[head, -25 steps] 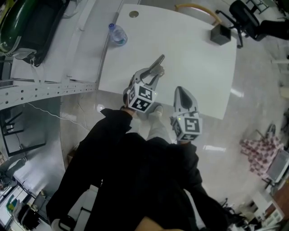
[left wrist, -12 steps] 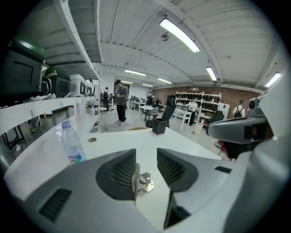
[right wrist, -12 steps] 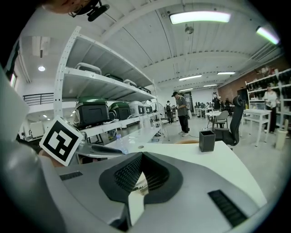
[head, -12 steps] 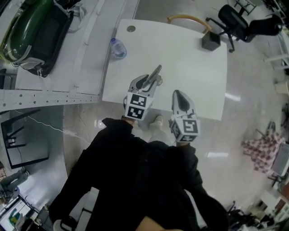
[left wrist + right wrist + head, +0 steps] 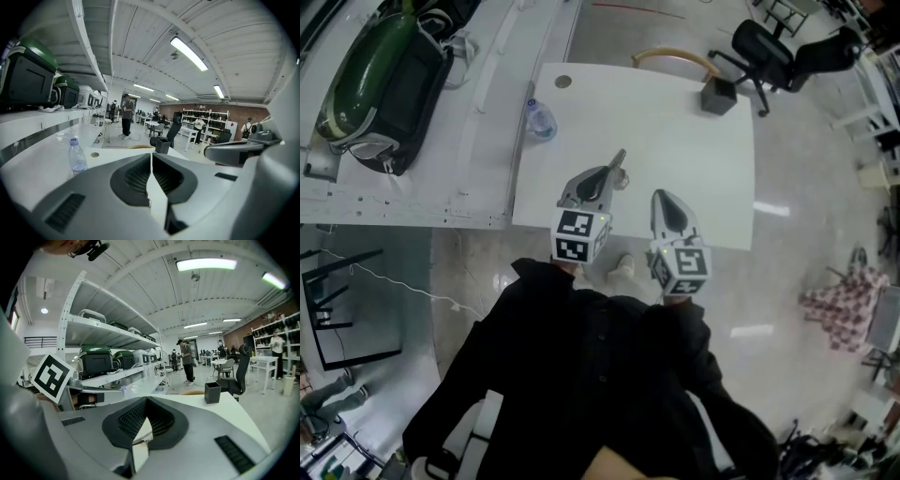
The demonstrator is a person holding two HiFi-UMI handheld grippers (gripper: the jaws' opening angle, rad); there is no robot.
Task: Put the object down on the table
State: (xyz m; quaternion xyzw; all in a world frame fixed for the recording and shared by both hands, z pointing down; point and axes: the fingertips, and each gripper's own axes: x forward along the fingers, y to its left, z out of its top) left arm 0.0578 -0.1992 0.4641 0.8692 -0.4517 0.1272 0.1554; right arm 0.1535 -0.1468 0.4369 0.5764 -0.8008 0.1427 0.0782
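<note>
Tongs on the left (image 5: 151,157) are closing, tips all but meeting with nothing between them, and the right tongs (image 5: 146,400) are sitting closed and empty, both hanging over the near edge of the worktop (image 5: 694,187). Nothing is being carried, so I cannot tell which thing the task means. The likeliest is the water bottle (image 5: 541,120), standing at the worktop's far left, well apart from both. It is looking light, thin-walled and slick, so a mid-body hold seems safest. Its long axis is running vertical, cap pointing up. A black box (image 5: 718,97) is sitting at the far right corner.

No text, label or number can be read anywhere — nothing legible.
</note>
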